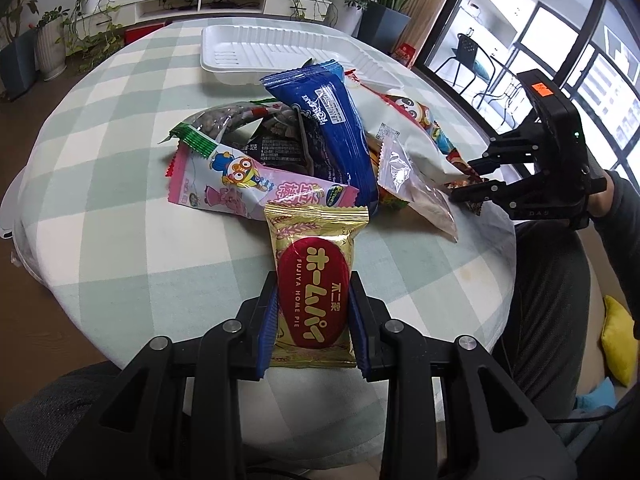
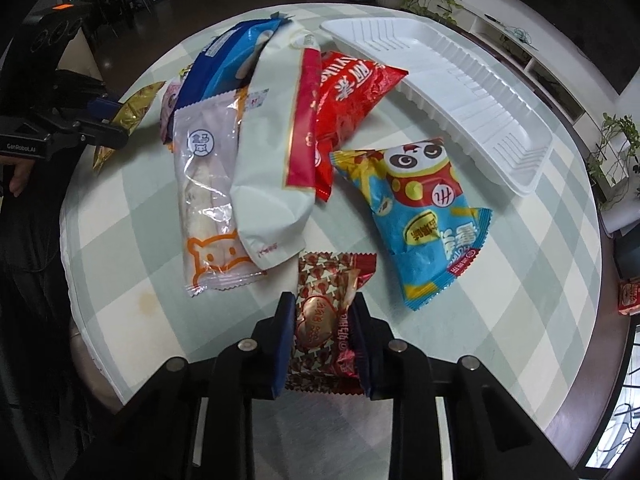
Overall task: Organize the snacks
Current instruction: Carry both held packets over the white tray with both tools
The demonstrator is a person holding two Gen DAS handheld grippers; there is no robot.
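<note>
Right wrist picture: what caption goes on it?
Hand-held gripper pinching a red heart snack beside a white tray.

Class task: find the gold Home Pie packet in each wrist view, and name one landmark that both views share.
Left wrist view: gold Home Pie packet at lower centre, clamped in the left gripper.
Right wrist view: same packet at far left, partly hidden by that gripper.
Shared landmark: white tray.

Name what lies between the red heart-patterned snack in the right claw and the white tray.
In the right wrist view, the blue panda packet lies between the red heart-patterned snack and the white tray.
</note>
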